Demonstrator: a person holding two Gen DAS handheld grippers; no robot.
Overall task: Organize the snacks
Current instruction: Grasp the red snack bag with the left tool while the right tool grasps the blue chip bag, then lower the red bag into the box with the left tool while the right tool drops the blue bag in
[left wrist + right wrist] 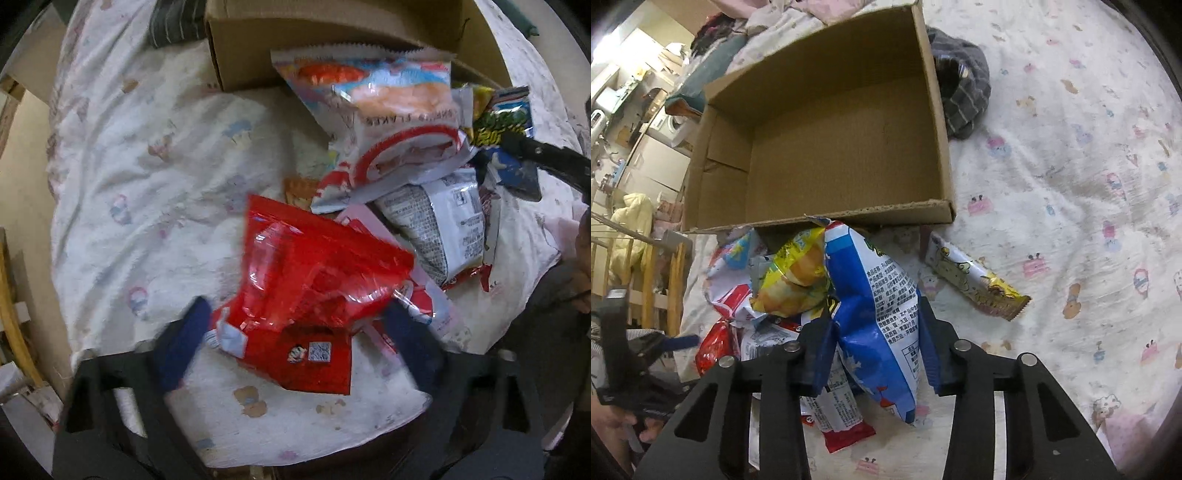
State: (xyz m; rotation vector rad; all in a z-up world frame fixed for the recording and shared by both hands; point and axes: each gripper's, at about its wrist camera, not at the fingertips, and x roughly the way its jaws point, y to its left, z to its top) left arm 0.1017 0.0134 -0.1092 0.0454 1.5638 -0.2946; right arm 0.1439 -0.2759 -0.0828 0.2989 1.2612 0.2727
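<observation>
Bedsheet [1071, 177], white with small cartoon prints, covers the bed and carries every item. Cardboard box [831, 122], open-topped and showing a bare brown floor, sits at twelve o'clock in the right wrist view; its near wall touches the heap of snacks. Dark checked cloth [964, 88] lies just beside the box at one o'clock. Blue-and-white bag [882, 314], printed back uppermost, stands between the blue pads of the right gripper [875, 354]; both pads press into its sides and the bag bulges between them, so these jaws are clenched on it. Yellow bag [794, 280] leans against the blue-and-white bag at ten o'clock, its top edge touching the box wall. Long cartoon-printed bar [975, 280] lies alone on the sheet at two o'clock of that gripper, near the box corner. Red bag [314, 280], glossy, lies at the centre of the left wrist view between the two blue pads of the left gripper [295, 339]; whether the pads touch it I cannot tell through the blur, the jaws standing wide apart. White-and-red flakes bag [388, 122] rests at one o'clock against the box. Grey-white printed bag [443, 229] lies at three o'clock of the red bag.
</observation>
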